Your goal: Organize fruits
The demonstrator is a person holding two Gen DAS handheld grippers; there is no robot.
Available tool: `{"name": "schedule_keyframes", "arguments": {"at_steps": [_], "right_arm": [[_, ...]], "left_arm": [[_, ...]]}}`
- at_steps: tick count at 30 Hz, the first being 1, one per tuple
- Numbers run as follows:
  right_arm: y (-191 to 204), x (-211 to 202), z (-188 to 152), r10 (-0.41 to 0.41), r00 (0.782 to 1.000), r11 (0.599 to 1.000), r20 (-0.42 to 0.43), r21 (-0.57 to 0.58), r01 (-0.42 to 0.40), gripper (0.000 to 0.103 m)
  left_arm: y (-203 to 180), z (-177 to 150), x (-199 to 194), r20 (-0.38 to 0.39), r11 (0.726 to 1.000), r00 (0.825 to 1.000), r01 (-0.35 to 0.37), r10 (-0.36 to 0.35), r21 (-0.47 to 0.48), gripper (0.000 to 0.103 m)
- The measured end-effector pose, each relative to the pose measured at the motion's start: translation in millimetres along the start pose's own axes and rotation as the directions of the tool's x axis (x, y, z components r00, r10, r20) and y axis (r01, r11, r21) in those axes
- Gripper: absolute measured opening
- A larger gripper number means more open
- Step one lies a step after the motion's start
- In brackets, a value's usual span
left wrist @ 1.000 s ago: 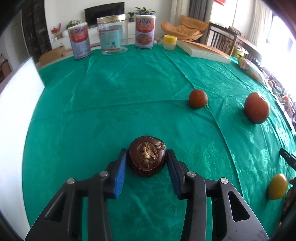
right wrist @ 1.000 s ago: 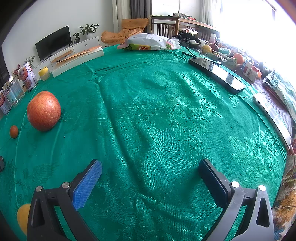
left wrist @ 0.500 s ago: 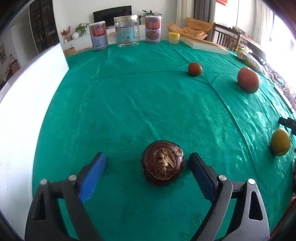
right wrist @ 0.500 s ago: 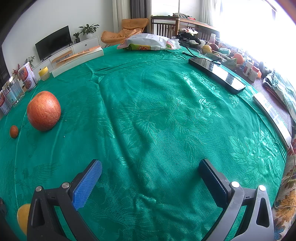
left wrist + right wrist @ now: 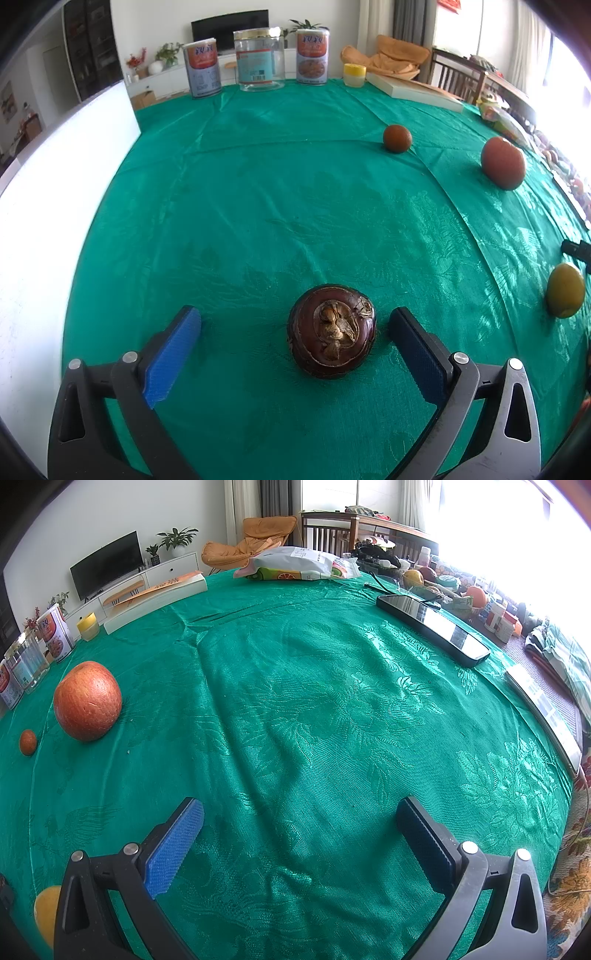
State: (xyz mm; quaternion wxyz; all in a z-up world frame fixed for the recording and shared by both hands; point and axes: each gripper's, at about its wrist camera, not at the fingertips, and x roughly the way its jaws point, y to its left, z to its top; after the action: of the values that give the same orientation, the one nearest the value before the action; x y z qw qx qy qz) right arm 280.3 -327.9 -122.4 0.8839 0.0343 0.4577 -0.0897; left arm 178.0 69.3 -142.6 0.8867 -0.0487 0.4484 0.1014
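Fruit stock on the green tablecloth, as we record it from both wrist views. Item one: a dark brown-purple fruit with a dried brownish cap facing up, resting on the cloth between the fingers of our left gripper; its jaws are opening, already wide, and neither blue pad touches the fruit, which sits nearer the right-hand pad. Item two: a small round brown fruit, at one o'clock from the dark fruit and well apart from it. Item three: a large red apple at two o'clock, beside a fold line in the cloth. Item four: a yellow-green fruit at three o'clock, near the frame edge. Our right gripper is spread wide over bare cloth with nothing between its pads; from it the apple lies at ten o'clock and the yellow fruit at eight o'clock, partly hidden behind the left finger. Non-stock: two printed tins flanking a clear jar at twelve o'clock along the far edge, a small yellow-lidded pot, a flat box.
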Motion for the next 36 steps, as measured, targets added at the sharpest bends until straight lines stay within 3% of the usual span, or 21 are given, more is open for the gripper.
{"name": "schedule_keyframes", "arguments": {"at_steps": [33,36], "right_arm": [[0.2,-0.6,-0.4,0.001,1.0,1.0,0.0,-0.004,-0.001,0.103],[0.1,-2.1,0.8,0.034,0.998,0.998,-0.057,-0.042,-0.036,0.103]], "left_arm": [[0.0,0.3,0.3,0.0,1.0,1.0,0.001,-0.001,-0.001,0.102],[0.1,0.3,0.3,0.0,1.0,1.0,0.001,-0.001,-0.001,0.102]]}}
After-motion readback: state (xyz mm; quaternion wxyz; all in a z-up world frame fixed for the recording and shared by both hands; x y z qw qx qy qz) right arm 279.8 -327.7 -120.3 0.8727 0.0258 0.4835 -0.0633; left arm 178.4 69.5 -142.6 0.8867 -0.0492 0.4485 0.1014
